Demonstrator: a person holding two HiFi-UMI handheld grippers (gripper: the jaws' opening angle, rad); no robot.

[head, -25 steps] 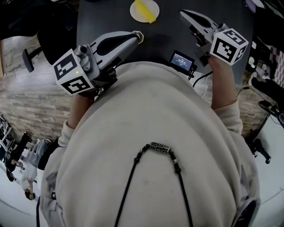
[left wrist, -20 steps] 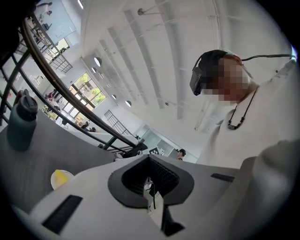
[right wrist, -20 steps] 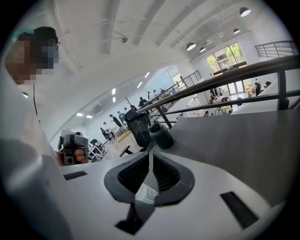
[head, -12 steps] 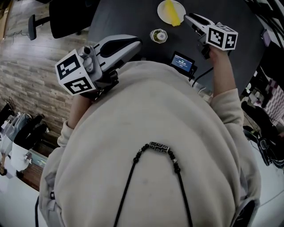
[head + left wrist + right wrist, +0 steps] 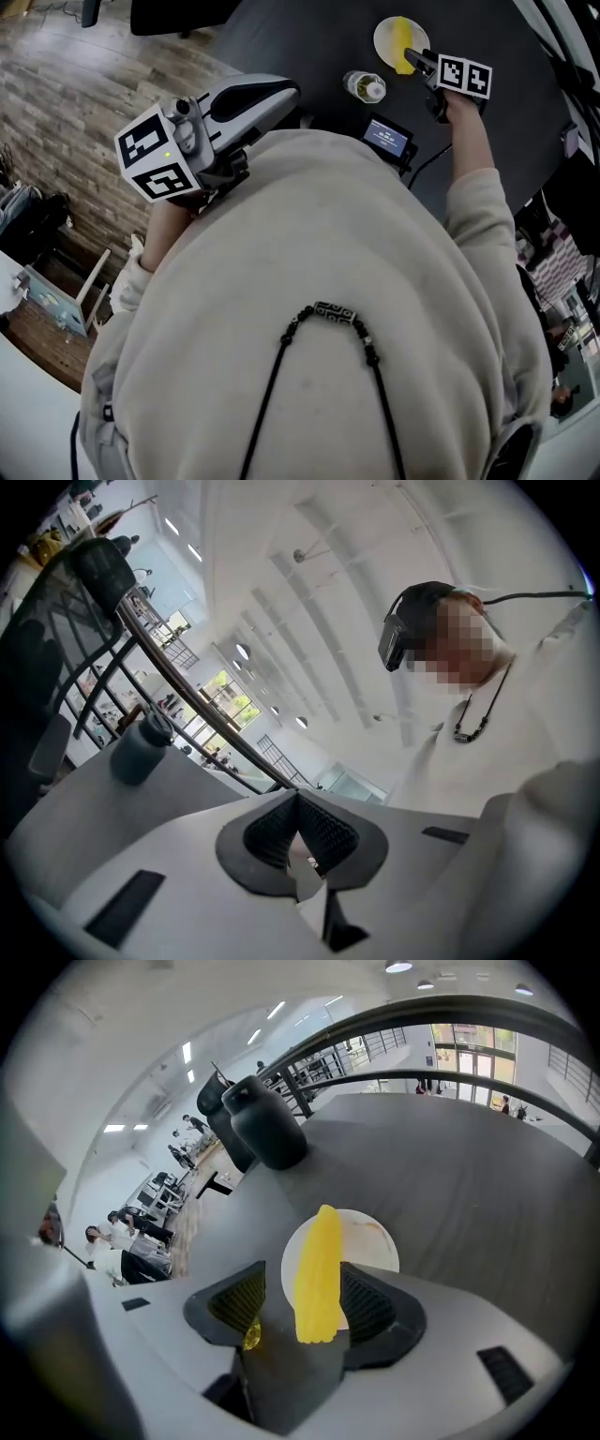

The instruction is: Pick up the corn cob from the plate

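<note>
A yellow corn cob (image 5: 403,44) lies on a small white plate (image 5: 382,37) at the far side of the black table. My right gripper (image 5: 419,64) tilts down at the plate's near edge. In the right gripper view the corn cob (image 5: 319,1269) lies lengthwise between the jaws of the right gripper (image 5: 305,1299). Those jaws have just been opening; the cob is close to the right pad (image 5: 367,1302), with a gap on the left. The plate (image 5: 373,1239) shows behind it. My left gripper (image 5: 281,92) is held level close to the person's chest, with its tips together in the left gripper view (image 5: 298,801).
A small jar with a pale lid (image 5: 364,86) stands on the table (image 5: 291,37) just left of the plate. A small screen device (image 5: 386,137) with a cable lies at the table's near edge. Dark bottles (image 5: 267,1124) stand farther back. Wooden floor (image 5: 84,84) lies to the left.
My right gripper has gone forward and down to the plate, so the cob now lies between its jaws. The view has swung, bringing the jar into sight. The left gripper has barely shifted.
</note>
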